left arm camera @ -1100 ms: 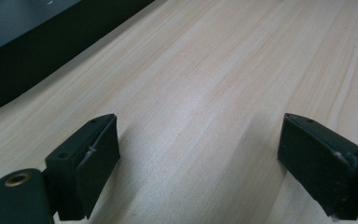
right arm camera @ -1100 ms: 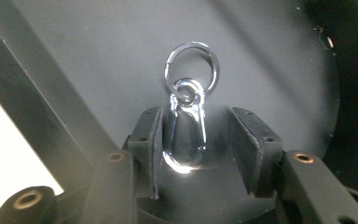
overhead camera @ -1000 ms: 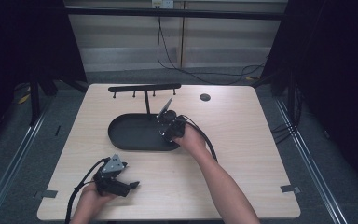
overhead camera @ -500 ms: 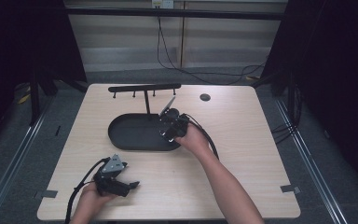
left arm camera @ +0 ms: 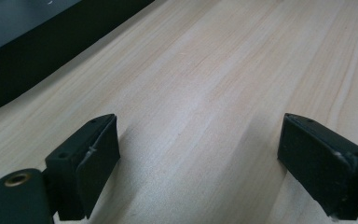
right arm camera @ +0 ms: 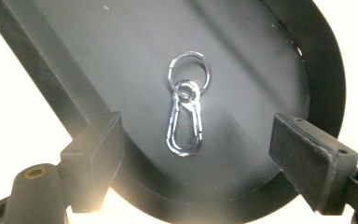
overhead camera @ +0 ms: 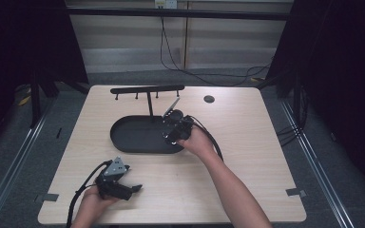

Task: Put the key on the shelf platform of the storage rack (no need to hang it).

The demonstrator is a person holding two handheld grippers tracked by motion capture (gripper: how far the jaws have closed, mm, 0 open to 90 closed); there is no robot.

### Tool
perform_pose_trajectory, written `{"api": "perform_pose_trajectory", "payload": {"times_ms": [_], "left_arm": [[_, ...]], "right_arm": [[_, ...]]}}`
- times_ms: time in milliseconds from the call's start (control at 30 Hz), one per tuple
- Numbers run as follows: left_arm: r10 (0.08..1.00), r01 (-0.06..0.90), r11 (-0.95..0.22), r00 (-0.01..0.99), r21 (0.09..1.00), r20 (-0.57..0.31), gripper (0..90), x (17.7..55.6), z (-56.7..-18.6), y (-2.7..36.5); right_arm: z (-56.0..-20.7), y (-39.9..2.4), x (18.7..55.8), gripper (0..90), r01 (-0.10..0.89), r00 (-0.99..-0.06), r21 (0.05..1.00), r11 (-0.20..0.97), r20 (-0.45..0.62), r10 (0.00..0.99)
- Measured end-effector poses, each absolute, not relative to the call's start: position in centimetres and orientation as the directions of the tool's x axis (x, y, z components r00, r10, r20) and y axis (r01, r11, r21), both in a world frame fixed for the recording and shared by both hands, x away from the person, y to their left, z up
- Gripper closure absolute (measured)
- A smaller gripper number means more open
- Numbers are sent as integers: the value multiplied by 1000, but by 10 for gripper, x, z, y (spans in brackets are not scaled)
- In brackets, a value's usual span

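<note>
The right tool hangs over the right end of the black oval tray, which sits at the middle of the light wooden table. In the right gripper view its jaws stand wide apart and have just been opening; nothing is pressed between the pads. A silver carabiner clip with a split ring attached at its 12 o'clock end lies flat on the tray floor, seen in the gap between the jaws but clear of both, touching neither. The clip and ring rest near the rounded end of the tray, inside its raised rim. From the tray's far edge rises a thin black post carrying a hook rack, a horizontal bar with small pegs beneath it, standing at 12 o'clock from the tray centre. A small dark round disc lies on the table at about 1 o'clock from the tray, well apart from it. The left tool rests low at the near left part of the table, at roughly 7 o'clock from the tray, held in the person's left hand with its cable trailing off the near edge. In the left gripper view its jaws are spread wide over bare wood and grip nothing.
</note>
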State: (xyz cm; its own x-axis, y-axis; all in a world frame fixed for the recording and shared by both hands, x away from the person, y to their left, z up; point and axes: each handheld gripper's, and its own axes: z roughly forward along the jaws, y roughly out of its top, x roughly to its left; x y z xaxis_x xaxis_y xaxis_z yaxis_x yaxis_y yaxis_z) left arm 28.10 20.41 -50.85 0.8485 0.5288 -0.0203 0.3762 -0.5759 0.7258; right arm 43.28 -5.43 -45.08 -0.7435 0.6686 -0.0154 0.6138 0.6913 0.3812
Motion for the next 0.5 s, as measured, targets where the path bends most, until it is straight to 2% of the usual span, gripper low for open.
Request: {"api": "perform_pose_trajectory", "payload": {"times_ms": [500], "left_arm": [[528,376,-576,849,726,-21,123,281,-508,204]], "right_arm": [[-441,-64,424,146,615,-739,403,678,-7,674]]}}
